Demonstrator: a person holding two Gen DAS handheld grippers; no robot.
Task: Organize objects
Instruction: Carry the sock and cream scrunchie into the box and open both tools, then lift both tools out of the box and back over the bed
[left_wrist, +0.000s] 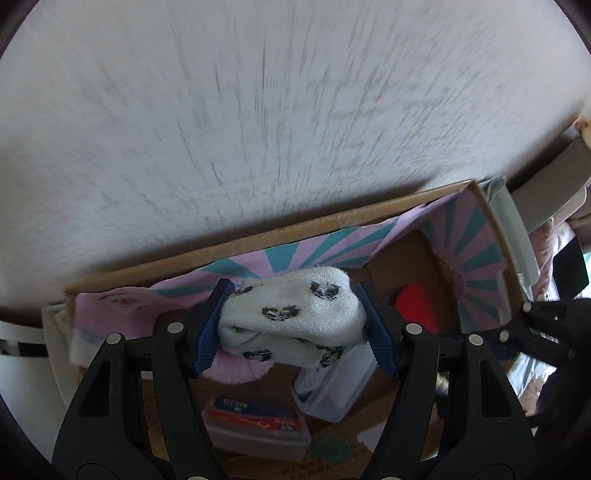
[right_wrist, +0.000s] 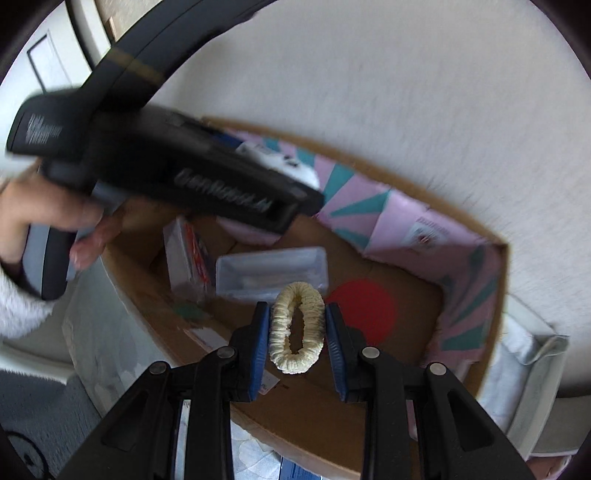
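My left gripper (left_wrist: 293, 325) is shut on a rolled white sock with black spots (left_wrist: 295, 314) and holds it over an open cardboard box (left_wrist: 258, 232) with pink and teal inner flaps. My right gripper (right_wrist: 297, 332) is shut on a cream scrunchie (right_wrist: 297, 328) and holds it above the same box (right_wrist: 388, 332). In the right wrist view the left gripper's black body (right_wrist: 166, 173) reaches over the box from the left, with the sock (right_wrist: 295, 166) at its tip.
In the box lie a clear plastic case (right_wrist: 271, 271), a flat pack with red and blue print (left_wrist: 255, 413) and a pink item (left_wrist: 236, 369). A red dot (right_wrist: 364, 310) marks the box floor. A white wall (left_wrist: 258, 110) stands behind. Grey-white bins (right_wrist: 532, 369) flank the box.
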